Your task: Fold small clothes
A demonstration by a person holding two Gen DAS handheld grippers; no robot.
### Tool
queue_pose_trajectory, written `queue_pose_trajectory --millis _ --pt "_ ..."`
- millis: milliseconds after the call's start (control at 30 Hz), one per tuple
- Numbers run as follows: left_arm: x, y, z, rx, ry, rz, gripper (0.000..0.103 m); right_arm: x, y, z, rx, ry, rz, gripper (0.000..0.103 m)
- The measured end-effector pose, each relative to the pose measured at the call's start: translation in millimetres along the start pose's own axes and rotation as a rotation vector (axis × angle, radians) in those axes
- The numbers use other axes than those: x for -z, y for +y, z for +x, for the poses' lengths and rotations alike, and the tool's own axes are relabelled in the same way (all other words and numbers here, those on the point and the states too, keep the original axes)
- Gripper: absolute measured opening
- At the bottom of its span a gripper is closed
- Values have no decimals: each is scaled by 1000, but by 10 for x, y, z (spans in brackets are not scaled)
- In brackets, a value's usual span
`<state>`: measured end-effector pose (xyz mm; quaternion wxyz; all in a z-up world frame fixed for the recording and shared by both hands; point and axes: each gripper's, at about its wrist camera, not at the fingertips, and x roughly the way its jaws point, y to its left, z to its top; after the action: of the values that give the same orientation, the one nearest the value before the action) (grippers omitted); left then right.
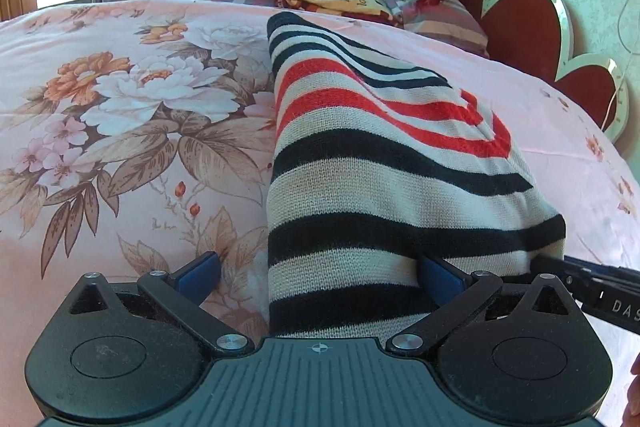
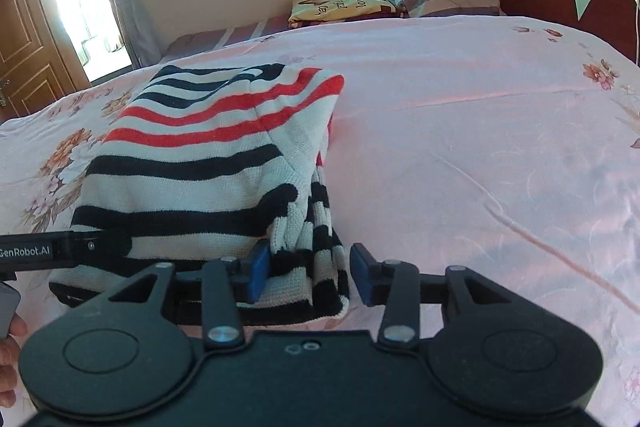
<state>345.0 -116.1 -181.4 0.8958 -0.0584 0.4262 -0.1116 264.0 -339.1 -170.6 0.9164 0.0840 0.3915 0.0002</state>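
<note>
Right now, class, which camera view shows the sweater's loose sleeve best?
The right wrist view: the sleeve hangs down the striped sweater's side. The left wrist view shows only the sweater's folded top, hiding that sleeve.

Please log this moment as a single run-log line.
striped sweater partly folded on floral bedspread | left gripper open around near hem | right gripper open around sleeve

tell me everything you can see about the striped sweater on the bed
The striped sweater is a knit, cream with black bands and a block of red bands. It lies partly folded on the pink floral bedspread, one side turned over. The near hem sits between the open fingers of the left hand-held gripper. A bunched, cuff-like part at its right edge sits between the open fingers of the right hand-held gripper.
</note>
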Motion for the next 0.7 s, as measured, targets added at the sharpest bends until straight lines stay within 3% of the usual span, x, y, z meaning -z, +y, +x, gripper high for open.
queue_pose_trajectory --millis 100,200,367,433,600,700 --pt "-11 15 -11 4 5 -16 103 -31 -31 -51 -18 2 23 47" --pt "-37 17 -37 6 12 -29 103 -92 -80 -120 -25 -13 39 63" --pt "-110 7 -150 16 -13 -45 103 -236 -145 -183 -56 -36 53 69" --pt "-173 1 -212 27 -37 -54 103 -303 -179 -162 -85 -32 77 78" --pt "-378 -5 -188 36 -50 -67 103 -476 -220 -12 -143 -6 104 88" --pt "-484 22 -81 23 -46 -83 103 -579 -239 120 -167 16 93 88"
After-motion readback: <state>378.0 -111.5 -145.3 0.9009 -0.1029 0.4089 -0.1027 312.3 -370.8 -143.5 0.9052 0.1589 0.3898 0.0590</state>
